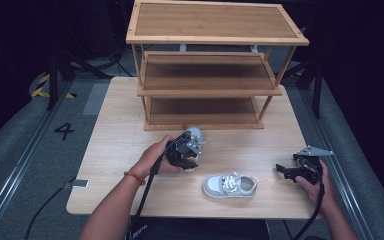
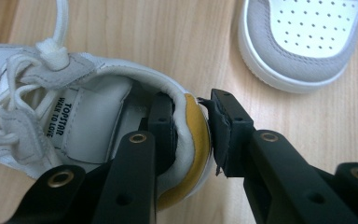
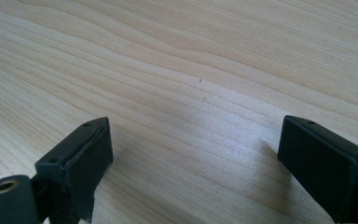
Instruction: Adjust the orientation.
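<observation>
A white and grey sneaker (image 1: 196, 134) lies on the wooden table (image 1: 125, 120) in front of the rack. My left gripper (image 1: 189, 162) is shut on its heel collar. In the left gripper view one jaw is inside the sneaker (image 2: 88, 116) and the other outside, and the left gripper (image 2: 191, 116) pinches the padded, tan-lined heel rim. The matching second sneaker (image 1: 229, 185) rests on its sole nearer the front edge, and its grey toe (image 2: 303, 37) is seen beyond the held heel. My right gripper (image 1: 282, 171) hovers open at the right, with bare table (image 3: 191, 60) between the jaws of the right gripper (image 3: 196, 149).
A three-tier bamboo shoe rack (image 1: 210, 65) stands at the back of the table with all its shelves bare. The table's front edge runs close under both forearms. Cables trail from both grippers toward the bottom of the high view.
</observation>
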### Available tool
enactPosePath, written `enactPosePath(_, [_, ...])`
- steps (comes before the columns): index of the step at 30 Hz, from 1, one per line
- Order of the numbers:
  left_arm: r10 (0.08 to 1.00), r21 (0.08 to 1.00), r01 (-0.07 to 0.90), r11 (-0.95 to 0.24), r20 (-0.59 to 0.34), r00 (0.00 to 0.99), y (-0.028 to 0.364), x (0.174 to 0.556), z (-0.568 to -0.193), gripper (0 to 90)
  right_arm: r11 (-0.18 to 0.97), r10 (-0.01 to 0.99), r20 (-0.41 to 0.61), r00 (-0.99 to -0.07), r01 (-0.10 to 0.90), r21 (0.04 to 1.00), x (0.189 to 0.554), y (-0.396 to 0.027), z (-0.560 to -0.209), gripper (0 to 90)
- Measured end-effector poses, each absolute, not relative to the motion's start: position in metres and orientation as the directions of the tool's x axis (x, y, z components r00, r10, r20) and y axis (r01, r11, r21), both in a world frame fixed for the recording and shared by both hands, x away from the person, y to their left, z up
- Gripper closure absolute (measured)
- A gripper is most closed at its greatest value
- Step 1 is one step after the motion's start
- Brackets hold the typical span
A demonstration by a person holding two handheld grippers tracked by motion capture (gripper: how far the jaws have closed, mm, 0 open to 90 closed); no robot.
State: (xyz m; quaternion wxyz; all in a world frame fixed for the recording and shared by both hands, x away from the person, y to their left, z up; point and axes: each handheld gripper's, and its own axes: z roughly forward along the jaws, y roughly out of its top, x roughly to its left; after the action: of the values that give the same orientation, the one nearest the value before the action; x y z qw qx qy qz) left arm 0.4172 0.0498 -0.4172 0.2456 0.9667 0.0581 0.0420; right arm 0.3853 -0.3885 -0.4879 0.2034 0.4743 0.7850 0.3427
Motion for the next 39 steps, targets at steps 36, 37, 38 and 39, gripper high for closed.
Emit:
enactPosePath(36, [0.308,0.530,0.205,-0.823,0.113,0.945,0.009,0.559,-0.421,70.1,0.323,0.875,0.010,-0.484,0.601,0.731,0.384,-0.388,-0.488,10.8])
enactPosePath(37, [0.315,0.531,0.209,-0.821,0.116,0.942,0.009,0.559,-0.421,69.6,0.324,0.875,0.009,-0.484,0.600,0.731,0.384,-0.388,-0.488,10.9])
enactPosePath(38, [0.346,0.538,0.228,-0.812,0.129,0.929,0.008,0.558,-0.422,66.6,0.325,0.875,0.009,-0.485,0.600,0.731,0.384,-0.388,-0.488,11.0])
enactPosePath(39, [0.346,0.538,0.228,-0.812,0.129,0.929,0.008,0.558,-0.422,63.6,0.325,0.875,0.009,-0.485,0.600,0.731,0.384,-0.388,-0.488,11.0])
